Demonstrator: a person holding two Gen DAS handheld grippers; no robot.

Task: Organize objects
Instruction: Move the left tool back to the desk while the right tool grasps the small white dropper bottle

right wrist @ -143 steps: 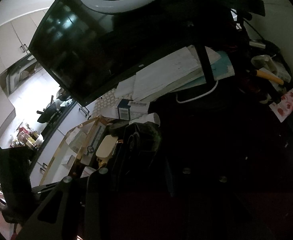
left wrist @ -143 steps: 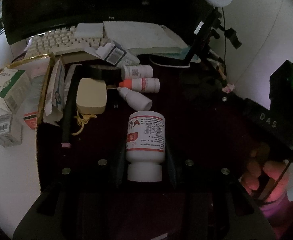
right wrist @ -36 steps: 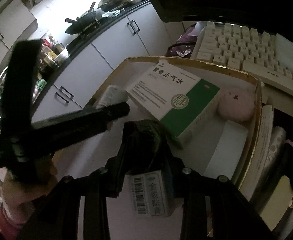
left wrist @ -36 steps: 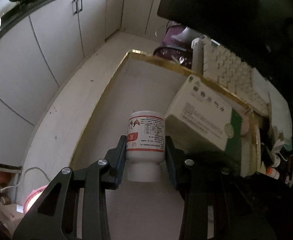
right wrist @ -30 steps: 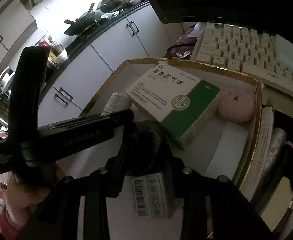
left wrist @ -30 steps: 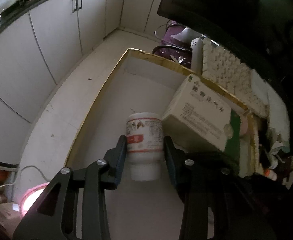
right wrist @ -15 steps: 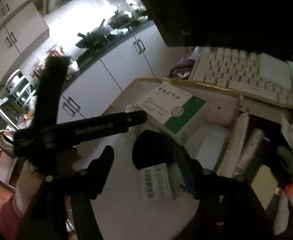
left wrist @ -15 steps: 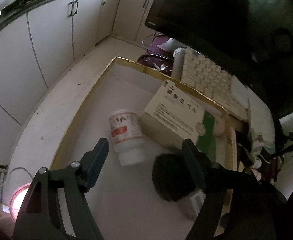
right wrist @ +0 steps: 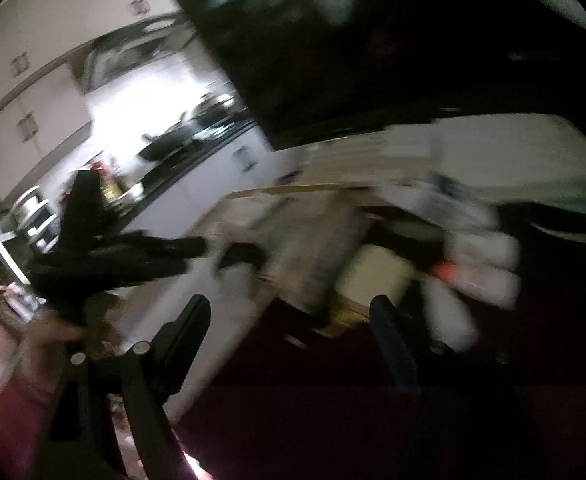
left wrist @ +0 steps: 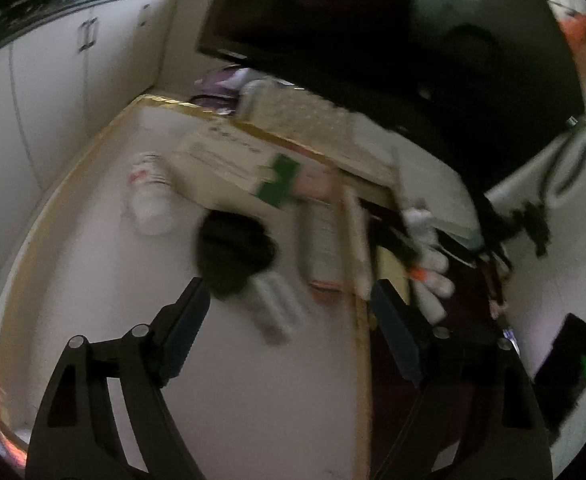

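Observation:
In the left wrist view a white pill bottle [left wrist: 151, 196] lies on its side in the gold-rimmed white tray [left wrist: 93, 280], beside a green-and-white box [left wrist: 245, 164]. A black bundle [left wrist: 235, 252] and a small white box [left wrist: 277, 308] lie nearer in the tray. My left gripper [left wrist: 289, 320] hangs above them, its jaws opening wide and holding nothing. My right gripper [right wrist: 289, 332] is over the dark table, its jaws also opening, with nothing between them. The right wrist view is badly blurred; my left gripper [right wrist: 125, 256] shows as a black shape at the left.
Small white bottles [left wrist: 433, 276], one orange-capped, lie on the dark red table [right wrist: 333, 400] right of the tray. A cream block [right wrist: 373, 276] sits near them. A keyboard [left wrist: 305, 116] and a black monitor [left wrist: 373, 40] stand behind. White cabinets run along the left.
The left gripper let go of the white bottle, now lying in the tray. The right gripper released the black bundle and small box. Both opened, drew back and swung right.

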